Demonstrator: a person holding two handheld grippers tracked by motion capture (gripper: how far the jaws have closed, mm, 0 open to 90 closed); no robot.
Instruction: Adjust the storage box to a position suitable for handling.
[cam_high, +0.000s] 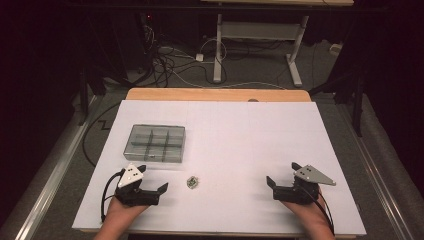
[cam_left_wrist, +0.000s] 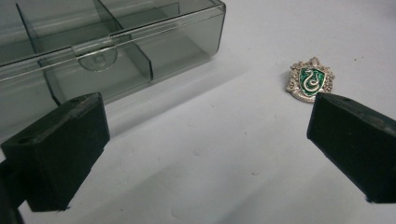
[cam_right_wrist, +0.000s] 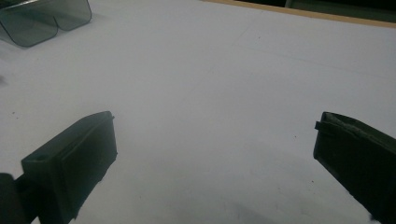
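Note:
A clear grey compartment box (cam_high: 155, 143) with its lid closed lies at the left of the white sheet (cam_high: 240, 130). A small silver crest badge with a green shield (cam_high: 192, 182) lies in front of the box's right end. My left gripper (cam_high: 152, 178) rests near the front edge, left of the badge, open and empty. From the left gripper view (cam_left_wrist: 205, 107), the box (cam_left_wrist: 107, 42) sits ahead at the left and the badge (cam_left_wrist: 310, 80) just beyond the right jaw. My right gripper (cam_high: 283, 173) rests at the front right, open over bare sheet (cam_right_wrist: 215, 119).
The sheet covers a wooden table whose far edge (cam_high: 215, 94) shows beyond it. A corner of the box (cam_right_wrist: 42, 18) shows at the top left of the right gripper view. Past the table stand desk legs (cam_high: 218, 50) and loose cables (cam_high: 165, 60) on the floor.

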